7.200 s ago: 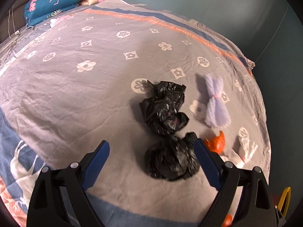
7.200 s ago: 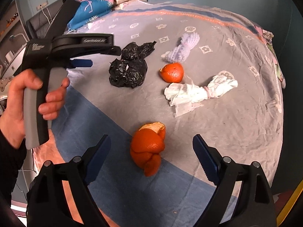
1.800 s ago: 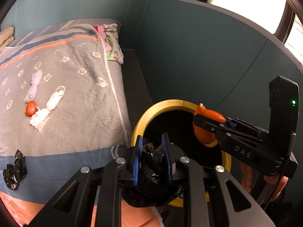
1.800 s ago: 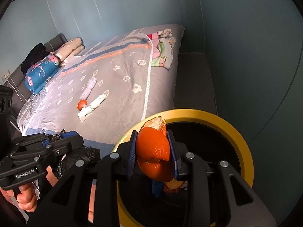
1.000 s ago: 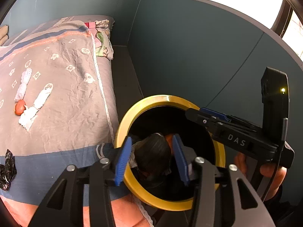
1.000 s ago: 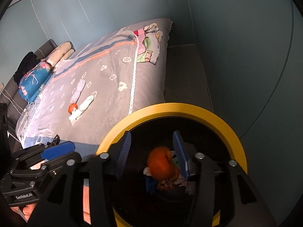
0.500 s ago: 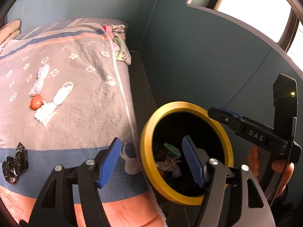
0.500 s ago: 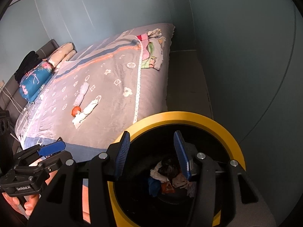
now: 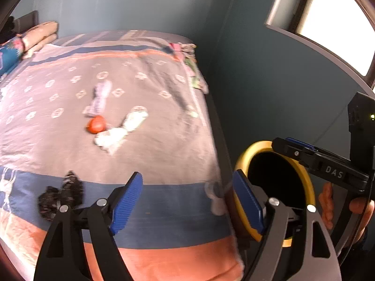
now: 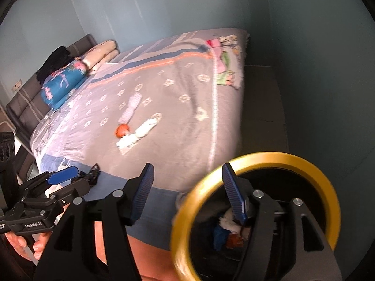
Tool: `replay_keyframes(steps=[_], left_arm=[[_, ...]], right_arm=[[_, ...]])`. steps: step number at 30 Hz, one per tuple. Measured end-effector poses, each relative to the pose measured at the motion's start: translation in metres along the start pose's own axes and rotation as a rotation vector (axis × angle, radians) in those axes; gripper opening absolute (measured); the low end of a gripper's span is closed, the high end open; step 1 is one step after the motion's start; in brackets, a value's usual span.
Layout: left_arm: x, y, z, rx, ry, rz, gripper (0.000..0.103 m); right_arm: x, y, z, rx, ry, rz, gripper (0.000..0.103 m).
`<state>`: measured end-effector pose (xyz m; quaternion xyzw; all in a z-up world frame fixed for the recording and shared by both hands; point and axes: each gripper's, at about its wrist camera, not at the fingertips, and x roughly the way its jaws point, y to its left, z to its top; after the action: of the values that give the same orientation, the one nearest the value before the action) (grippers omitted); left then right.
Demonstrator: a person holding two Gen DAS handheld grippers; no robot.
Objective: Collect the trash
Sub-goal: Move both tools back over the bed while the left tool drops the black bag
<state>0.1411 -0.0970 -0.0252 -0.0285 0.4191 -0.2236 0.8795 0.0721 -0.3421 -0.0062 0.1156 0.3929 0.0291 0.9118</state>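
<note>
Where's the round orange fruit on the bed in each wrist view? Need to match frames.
Left wrist: round orange fruit left of centre, on the grey bedspread.
Right wrist: same fruit left of centre, mid-height.
Shared landmark: crumpled white paper just right of it in both views.

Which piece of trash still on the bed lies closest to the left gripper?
The crumpled black plastic bag on the blue stripe, just beside the left gripper. The orange tangerine, white crumpled tissue and lilac mesh wrapper lie farther up the grey bedspread.
</note>
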Motion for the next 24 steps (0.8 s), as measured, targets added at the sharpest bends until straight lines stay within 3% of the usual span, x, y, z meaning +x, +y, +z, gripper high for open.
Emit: replay_keyframes(steps=[12, 24], left_arm=[[-0.025, 0.084, -0.006, -0.102, -0.023, 0.113, 0.077], [-0.027, 0.164, -0.019, -0.200, 0.001, 0.202, 0.077]], right_arm=[[0.054, 0.073, 0.027, -0.064, 0.087, 0.072, 0.060], [0.120, 0.130, 0.050, -0.111, 0.176, 0.084, 0.060]])
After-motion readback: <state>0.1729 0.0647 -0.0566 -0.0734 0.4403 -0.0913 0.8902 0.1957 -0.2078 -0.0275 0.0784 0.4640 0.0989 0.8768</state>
